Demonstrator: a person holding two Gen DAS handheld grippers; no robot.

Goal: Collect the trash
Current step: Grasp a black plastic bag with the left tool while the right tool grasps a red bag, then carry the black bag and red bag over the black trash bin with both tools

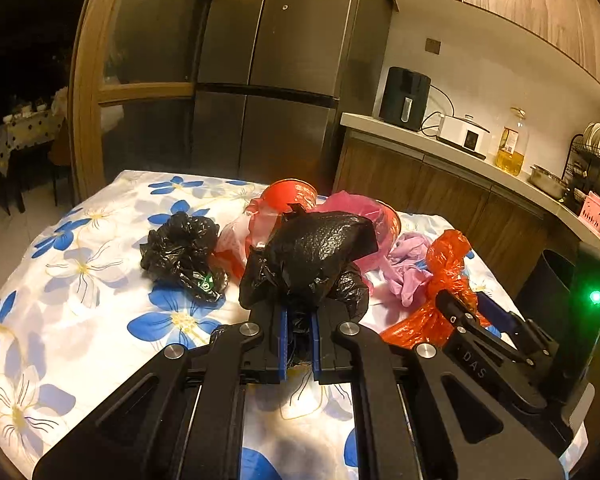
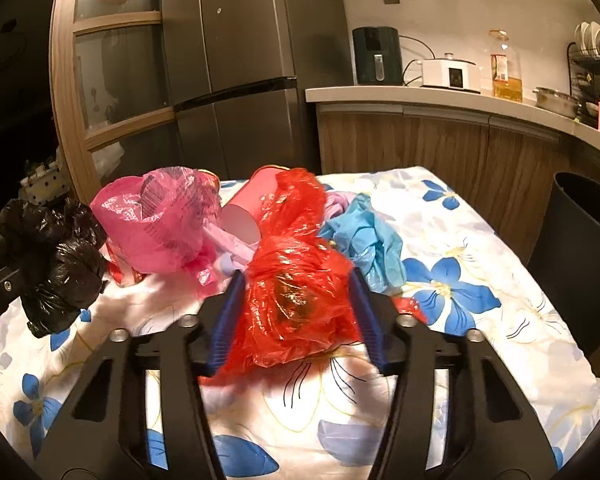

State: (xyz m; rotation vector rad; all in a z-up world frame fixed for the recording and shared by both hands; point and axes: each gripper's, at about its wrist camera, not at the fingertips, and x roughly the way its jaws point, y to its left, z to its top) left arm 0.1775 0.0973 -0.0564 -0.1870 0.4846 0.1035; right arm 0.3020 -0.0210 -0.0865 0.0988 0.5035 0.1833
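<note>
My left gripper (image 1: 300, 314) is shut on a crumpled black plastic bag (image 1: 308, 256), which bulges out ahead of the pads and is held just above the floral tablecloth (image 1: 80, 280). In the right wrist view that same black bag (image 2: 52, 264) hangs at the far left. My right gripper (image 2: 296, 284) has its blue pads against both sides of a red plastic bag (image 2: 296, 288) resting on the cloth. The left wrist view shows the right gripper (image 1: 466, 302) around the red bag (image 1: 448, 256). A black bin (image 2: 580, 232) stands beside the table on the right.
More trash lies on the table: a second black bag (image 1: 180, 252), a pink bag (image 2: 160, 224), red paper cups (image 2: 256, 204), a blue glove (image 2: 368, 244) and a lilac glove (image 1: 408, 264). A fridge (image 2: 236, 60) and a kitchen counter (image 2: 440, 96) stand behind.
</note>
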